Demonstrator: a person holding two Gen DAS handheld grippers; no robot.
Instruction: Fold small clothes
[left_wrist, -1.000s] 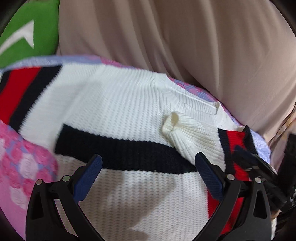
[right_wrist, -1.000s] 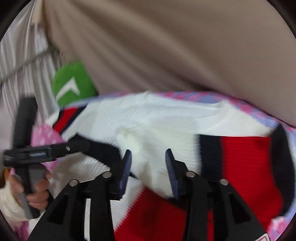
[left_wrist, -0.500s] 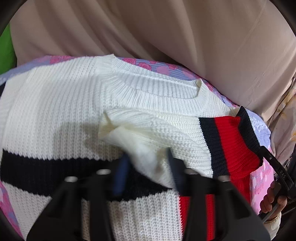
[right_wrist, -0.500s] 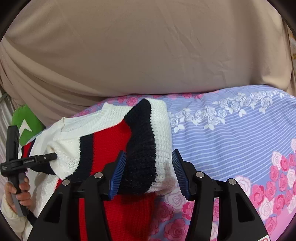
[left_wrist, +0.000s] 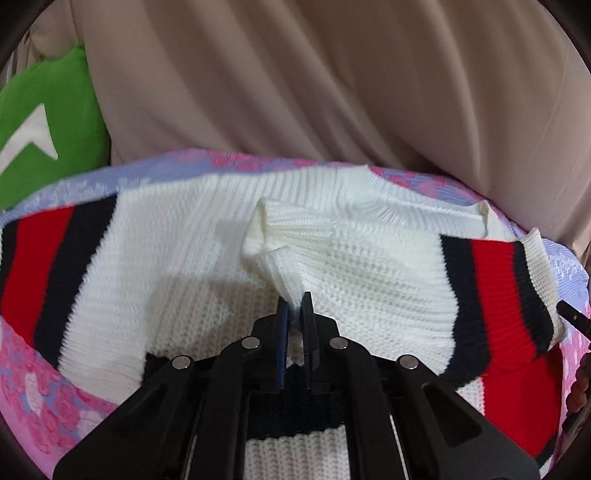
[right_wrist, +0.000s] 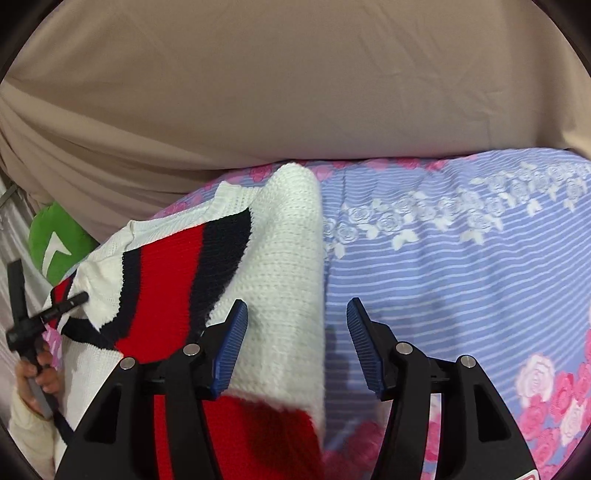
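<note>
Lying front-up on the floral bedsheet (right_wrist: 461, 266), the striped knit sweater (left_wrist: 207, 266) had its right sleeve (left_wrist: 369, 266) folded across the chest. The left gripper (left_wrist: 295, 306) was clenched on that sleeve's white knit near the cuff. The right gripper (right_wrist: 295, 339) had just been opening; its blue pads stood apart, touching nothing, with the sweater's side edge between them. The step in hand looked like the sleeve fold. Next, I judged, the left sleeve (left_wrist: 48, 266) would need bringing in, keeping the first fold flat.
</note>
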